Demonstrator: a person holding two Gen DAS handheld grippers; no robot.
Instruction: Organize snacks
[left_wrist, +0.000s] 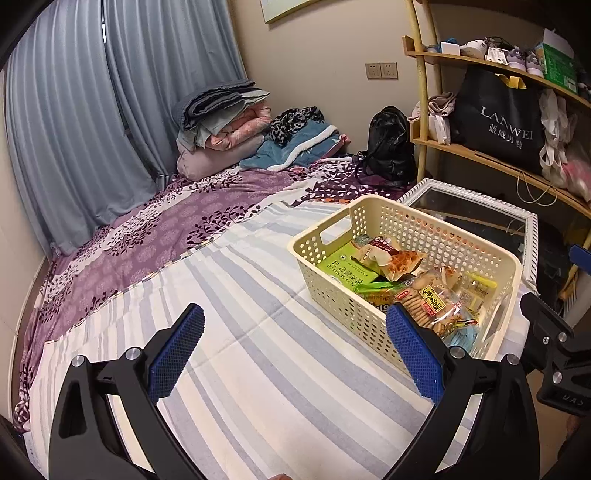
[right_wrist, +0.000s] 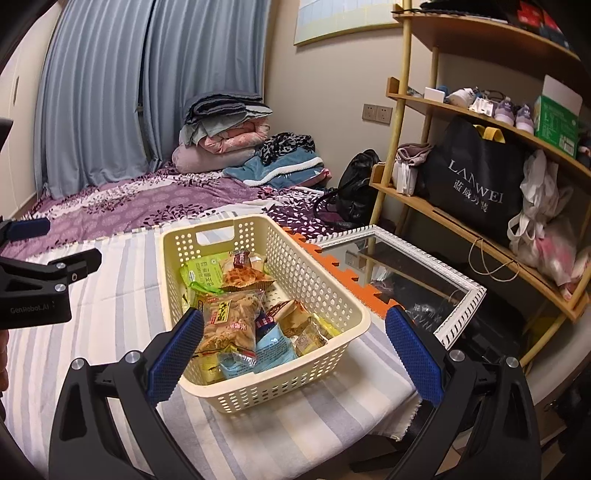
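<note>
Right fingers: the right gripper (right_wrist: 293, 354) is hanging with its blue fingers (right_wrist: 173, 358) spread wide and holding nothing.
What is between them: the near end of the cream basket (right_wrist: 207, 236) is sitting right in front, between the two fingers.
Nearest snack: the biscuit bag (right_wrist: 229, 321) is lying just past the left finger, with its long side pointing away, along the basket.
Other snacks: the green seaweed pack (right_wrist: 205, 267), a pastry pack (right_wrist: 245, 277) and small packets are lying deeper in the basket.
Left fingers: the left gripper (left_wrist: 295, 354) is spread wide too, holding nothing, over the striped sheet (left_wrist: 240, 314) on the bed.
Basket from the left: it is sitting off to the right of those fingers, its corner just behind the right finger.
Nearer arm: I think the right one is nearer, since it is pointing straight into the basket.
Snacks outside: none are showing on the sheet, so the sorting looks nearly done.
</note>
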